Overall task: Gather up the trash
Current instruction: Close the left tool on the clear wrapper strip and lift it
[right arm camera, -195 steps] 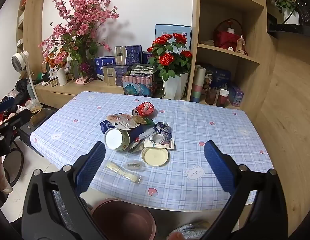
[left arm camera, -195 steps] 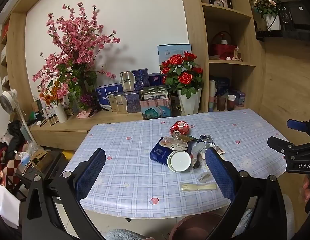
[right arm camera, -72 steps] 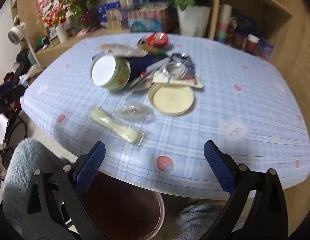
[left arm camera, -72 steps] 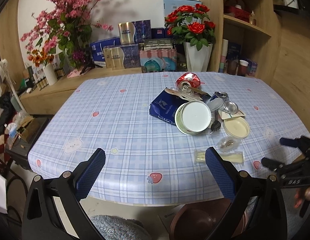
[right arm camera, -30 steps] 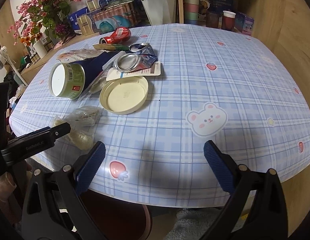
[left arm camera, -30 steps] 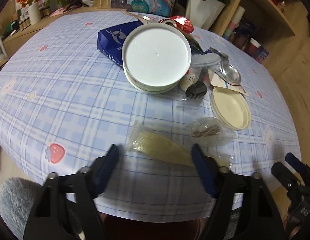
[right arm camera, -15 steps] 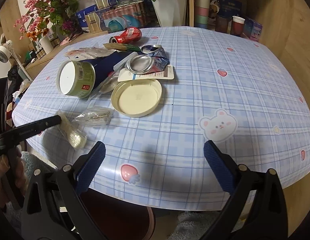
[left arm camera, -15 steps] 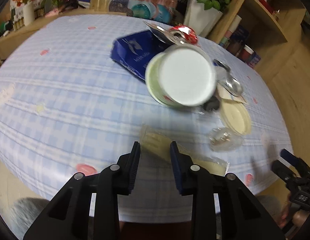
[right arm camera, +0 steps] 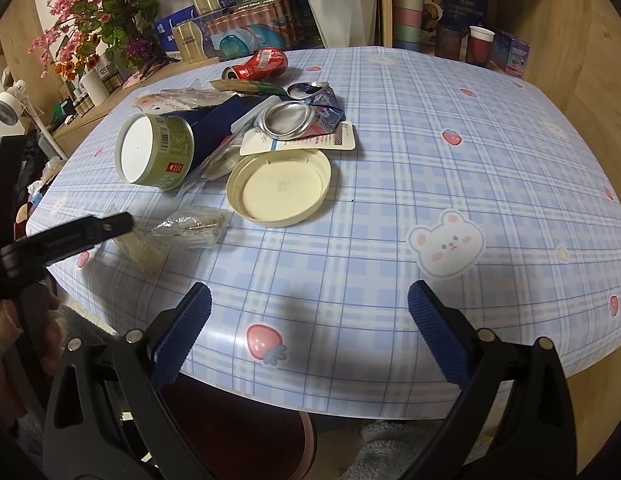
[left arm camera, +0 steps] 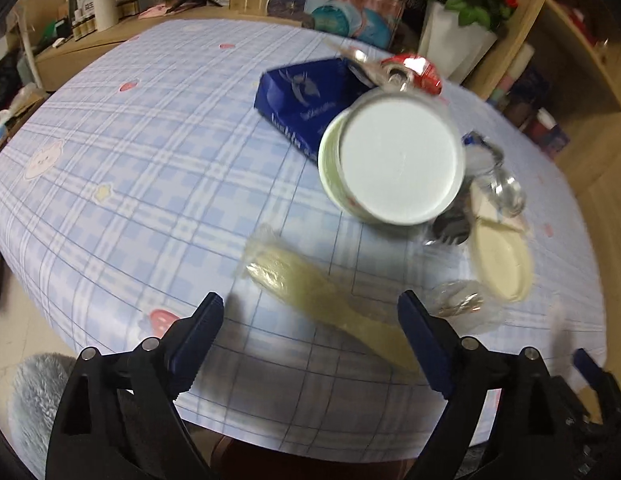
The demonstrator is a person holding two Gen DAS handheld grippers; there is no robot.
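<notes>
The left hand-held gripper [left arm camera: 310, 322] is spread wide over the worktop [left arm camera: 130, 184] near its edge, the pale yellow plastic-wrapped packet [left arm camera: 310, 284] lying flat between its fingers. The right hand-held gripper [right arm camera: 308, 310], also wide, holds nothing, well apart from the packet.

The blue checked cloth on the table [right arm camera: 390, 152] looks like smooth, glossy plastic. The round cream lid [right arm camera: 279, 187] is matt plastic. The crushed red can [right arm camera: 257, 65] and the round silver lid [right arm camera: 285, 119] are shiny metal. The long yellowish packet [left arm camera: 310, 288] has clear, crinkled film. The claw pads [right arm camera: 438, 338] are ribbed blue rubber. The shelf [right arm camera: 570, 32] is matt wood.
</notes>
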